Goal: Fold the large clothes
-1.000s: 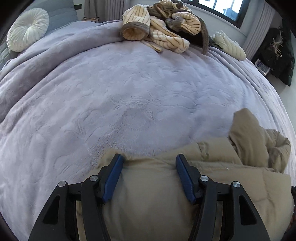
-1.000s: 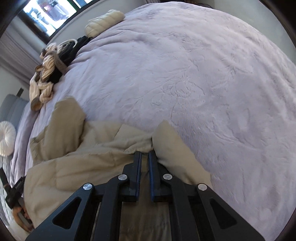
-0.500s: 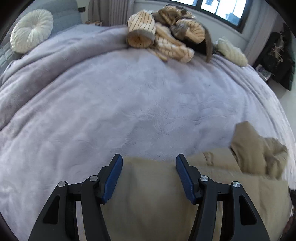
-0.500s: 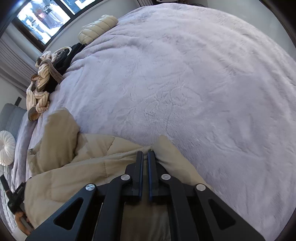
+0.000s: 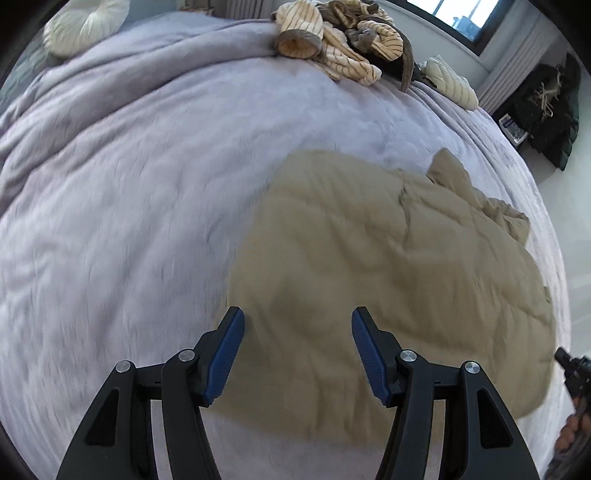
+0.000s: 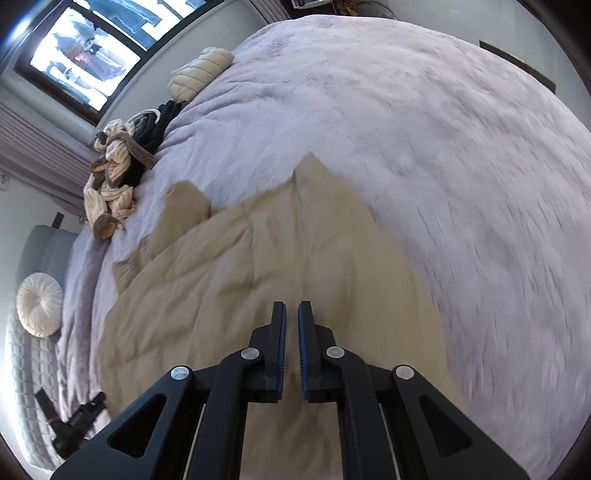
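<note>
A tan quilted jacket point(image 5: 399, 280) lies spread on the lilac bed cover point(image 5: 129, 206). It also shows in the right wrist view point(image 6: 258, 266), with a sleeve end poking up at its far side. My left gripper point(image 5: 297, 334) is open and empty, raised above the jacket's left edge. My right gripper point(image 6: 291, 325) hangs above the jacket with its jaws nearly together, a thin gap between them and nothing held.
A heap of striped cream and brown clothes point(image 5: 332, 40) and a cream padded garment point(image 5: 450, 81) lie at the bed's far edge by the window. A round white cushion point(image 5: 85, 26) sits at the head end. Dark clothes point(image 5: 543, 107) hang beside the bed.
Both grippers have lifted up and back from the jacket. The right gripper let go of the jacket's edge, which now lies flat. More of the jacket shows in both views.
</note>
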The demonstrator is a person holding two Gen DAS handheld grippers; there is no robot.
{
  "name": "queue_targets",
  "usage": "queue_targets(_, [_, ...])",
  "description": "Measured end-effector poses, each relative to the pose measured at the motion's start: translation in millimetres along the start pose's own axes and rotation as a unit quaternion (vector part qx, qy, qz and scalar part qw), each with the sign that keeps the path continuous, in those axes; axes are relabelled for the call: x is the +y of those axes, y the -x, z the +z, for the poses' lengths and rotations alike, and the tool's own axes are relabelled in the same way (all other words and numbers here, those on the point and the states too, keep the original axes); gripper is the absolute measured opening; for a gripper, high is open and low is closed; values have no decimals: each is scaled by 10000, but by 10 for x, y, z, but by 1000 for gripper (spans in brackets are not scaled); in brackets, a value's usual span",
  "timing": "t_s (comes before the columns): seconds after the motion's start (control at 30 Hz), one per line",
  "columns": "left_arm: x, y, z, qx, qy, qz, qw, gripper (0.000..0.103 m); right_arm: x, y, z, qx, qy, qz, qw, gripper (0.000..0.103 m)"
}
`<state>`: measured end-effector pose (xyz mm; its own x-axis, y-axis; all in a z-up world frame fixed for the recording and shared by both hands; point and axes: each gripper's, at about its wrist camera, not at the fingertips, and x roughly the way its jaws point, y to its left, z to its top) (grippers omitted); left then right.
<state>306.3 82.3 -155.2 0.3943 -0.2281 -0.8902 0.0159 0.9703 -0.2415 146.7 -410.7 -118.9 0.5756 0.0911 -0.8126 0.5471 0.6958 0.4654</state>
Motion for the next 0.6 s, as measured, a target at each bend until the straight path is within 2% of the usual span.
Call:
queue_targets(0.07, [31,67,-122,50,104,-75,9999,83,17,93,-146,61,6,79,9999,8])
queue_targets(0.1, [42,103,-182,60,139,-111,9998,83,18,129,-225,118,-19,130,9998,16])
queue_targets(0.13, [53,128,-255,124,166,-158,9997,83,12,157,-296,172,-78,177,9997,32])
queue_targets(0.17, [64,136,-300,180,178,-194,9995,83,-8,182,-382,234,-174,259,9992,42])
queue_targets(0.2, [75,139,-349,223,196,-218,9993,83,-21,198,-461,280,-248,327,9988,56])
queue_targets(0.27, [100,124,-416,277,217,-251,9991,86,-35,205,-600,376,-311,382,9981,57])
queue_targets(0.3, [102,120,-449,289,223,-267,9990,101,-48,194,-661,445,-369,431,9974,57])
queue_targets(0.33, [105,125,-493,255,247,-266,9990,103,-72,172,-727,533,-474,512,9961,58])
queue_targets(0.4, [108,107,-558,297,227,-373,9986,103,-118,120,-838,692,-641,599,9937,62])
queue_targets(0.47, [126,45,-596,471,249,-511,9973,103,-163,58,-928,781,-786,663,9916,70])
queue_targets(0.53, [181,-28,-633,644,388,-614,9953,103,-237,8,-995,787,-1001,786,9887,84])
queue_targets(0.6, [254,-96,-654,773,600,-723,9926,103,-320,-40,-1032,777,-1263,955,9843,91])
